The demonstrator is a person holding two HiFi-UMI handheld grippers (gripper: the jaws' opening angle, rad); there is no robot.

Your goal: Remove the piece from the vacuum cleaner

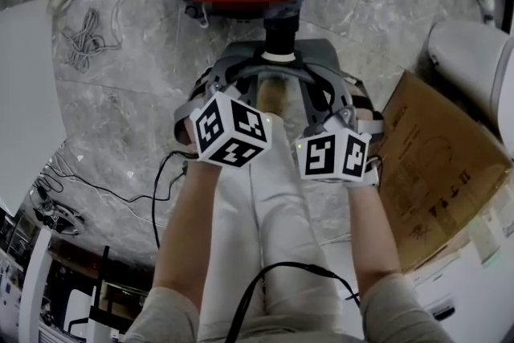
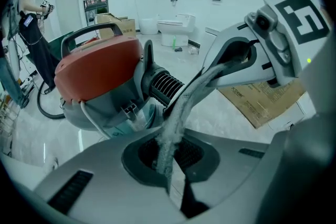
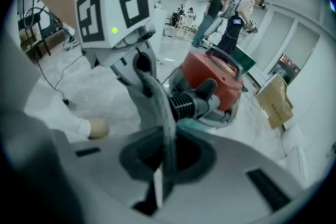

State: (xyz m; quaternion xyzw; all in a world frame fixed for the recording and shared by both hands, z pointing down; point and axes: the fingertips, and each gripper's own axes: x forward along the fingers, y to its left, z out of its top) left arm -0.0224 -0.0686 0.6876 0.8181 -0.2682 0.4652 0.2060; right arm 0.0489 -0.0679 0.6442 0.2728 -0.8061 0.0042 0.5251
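- Left gripper: jaws pressed together, pinching one end of a grey strip
- Right gripper: jaws likewise closed, nipping the same strip at its other end
- Strip: thin, fuzzy, pale grey; runs in a slight curve from one gripper across to the other, above the person's white-trousered legs and just short of the vacuum cleaner
- Whether the strip touches the vacuum cleaner: cannot tell
- Vacuum cleaner: orange-red domed body, black ribbed collar facing the grippers; sits on a pale marbled floor
- Beyond: flattened cardboard to the right, white toilet farther back
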